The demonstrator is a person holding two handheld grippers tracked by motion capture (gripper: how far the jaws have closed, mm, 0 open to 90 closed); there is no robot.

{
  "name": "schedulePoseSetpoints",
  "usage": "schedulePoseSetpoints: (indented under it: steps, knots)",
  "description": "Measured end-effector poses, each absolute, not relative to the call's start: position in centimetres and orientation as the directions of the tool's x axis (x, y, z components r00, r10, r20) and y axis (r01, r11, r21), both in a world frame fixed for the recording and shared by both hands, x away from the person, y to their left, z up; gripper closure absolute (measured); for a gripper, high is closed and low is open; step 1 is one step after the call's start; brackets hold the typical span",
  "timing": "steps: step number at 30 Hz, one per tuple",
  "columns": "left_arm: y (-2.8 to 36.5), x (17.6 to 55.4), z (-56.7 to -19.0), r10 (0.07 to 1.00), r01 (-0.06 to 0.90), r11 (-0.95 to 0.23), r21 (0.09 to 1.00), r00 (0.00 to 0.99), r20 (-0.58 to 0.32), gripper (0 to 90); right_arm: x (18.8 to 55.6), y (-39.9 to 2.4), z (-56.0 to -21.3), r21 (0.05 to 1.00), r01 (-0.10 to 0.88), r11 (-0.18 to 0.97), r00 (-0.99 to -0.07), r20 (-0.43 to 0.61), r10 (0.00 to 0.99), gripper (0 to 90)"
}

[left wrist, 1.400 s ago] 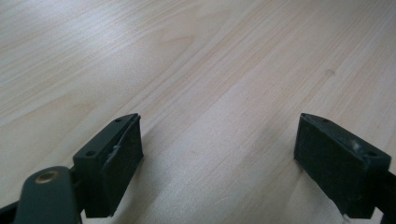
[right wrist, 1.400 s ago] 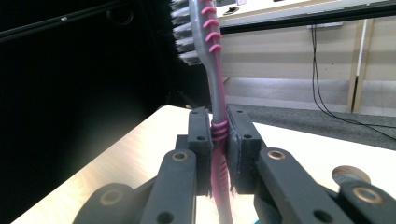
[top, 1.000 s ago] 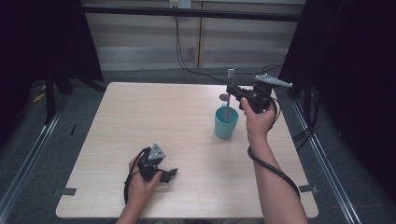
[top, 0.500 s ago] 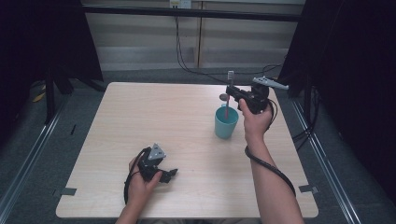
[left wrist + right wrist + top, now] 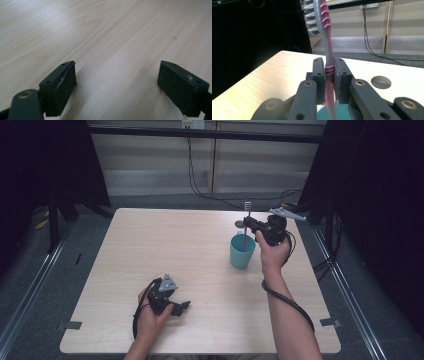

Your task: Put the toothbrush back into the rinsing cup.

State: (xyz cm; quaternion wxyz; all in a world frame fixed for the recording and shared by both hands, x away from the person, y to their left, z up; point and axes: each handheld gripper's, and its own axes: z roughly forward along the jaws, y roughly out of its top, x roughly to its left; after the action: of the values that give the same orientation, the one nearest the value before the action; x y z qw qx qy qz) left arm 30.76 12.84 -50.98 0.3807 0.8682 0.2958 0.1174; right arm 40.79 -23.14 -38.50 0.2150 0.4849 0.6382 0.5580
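Note:
A pink and grey toothbrush (image 5: pixel 327 52) stands upright, bristles up, with my right gripper (image 5: pixel 329 71) shut on its handle. In the high view the right gripper (image 5: pixel 248 223) is held just above a teal cup (image 5: pixel 242 251), and the toothbrush (image 5: pixel 245 227) reaches down into the cup. The cup's rim (image 5: pixel 342 110) shows right below the jaws in the right gripper view. My left gripper (image 5: pixel 181 307) rests on the table near the front edge, open, its jaws wide apart over bare wood (image 5: pixel 117 82) with nothing between them.
The light wooden table (image 5: pixel 150 245) has a round cable hole (image 5: pixel 239 223) just behind the cup. Black curtains hang at both sides, and cables run along the floor behind the table. The right gripper's cable trails along the person's forearm.
My right gripper has sunk a little with the toothbrush, lowering its handle further into the cup. The left gripper has stayed where it was.

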Motion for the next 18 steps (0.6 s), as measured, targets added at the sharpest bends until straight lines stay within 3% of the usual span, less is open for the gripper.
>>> schedulePoseSetpoints:
  steps: [18]
  knots:
    - [12.9,30.8,-50.9,0.593,0.416,-0.549,0.725,0.805,-0.013,15.1,40.9,-23.1,-40.6,0.917,0.39,-0.082,-0.422,0.257,0.87,81.0]
